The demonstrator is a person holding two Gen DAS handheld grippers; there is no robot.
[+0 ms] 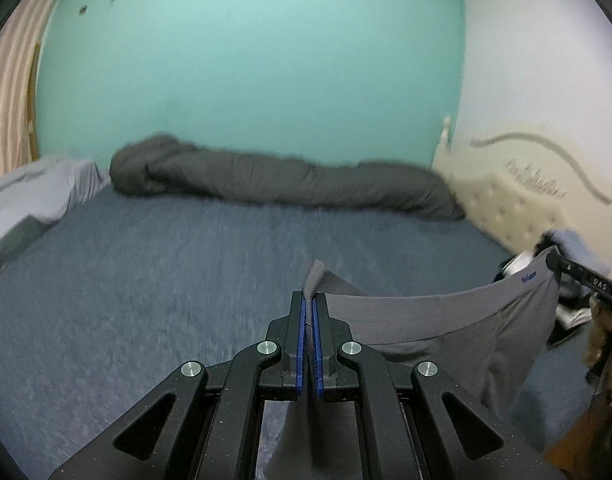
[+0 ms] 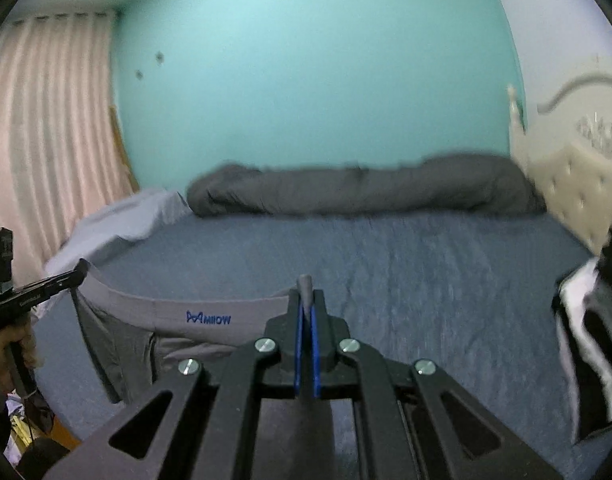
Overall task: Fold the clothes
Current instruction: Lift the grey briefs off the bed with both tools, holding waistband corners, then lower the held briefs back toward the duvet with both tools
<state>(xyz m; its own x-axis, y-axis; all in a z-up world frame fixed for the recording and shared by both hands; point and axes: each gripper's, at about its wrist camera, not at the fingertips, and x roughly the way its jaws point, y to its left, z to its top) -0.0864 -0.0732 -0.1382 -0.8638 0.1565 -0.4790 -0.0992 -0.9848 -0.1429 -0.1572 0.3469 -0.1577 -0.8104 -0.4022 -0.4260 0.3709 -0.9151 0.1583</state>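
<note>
The left gripper (image 1: 309, 300) has its 2 blue-padded fingers (image 1: 303, 320) pressed together on the waistband of the grey underwear (image 1: 426, 320). The right gripper (image 2: 306, 300) is clamped the same way on the opposite end. Both are raised and level (roughly side by side). A hand (image 2: 6, 344) grips the left handle.

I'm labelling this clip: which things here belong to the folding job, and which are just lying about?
In use: grey boxer briefs with blue logo, left gripper, right gripper.
Lying about: rolled dark grey duvet, black-and-white garment, pale blue sheet.
</note>
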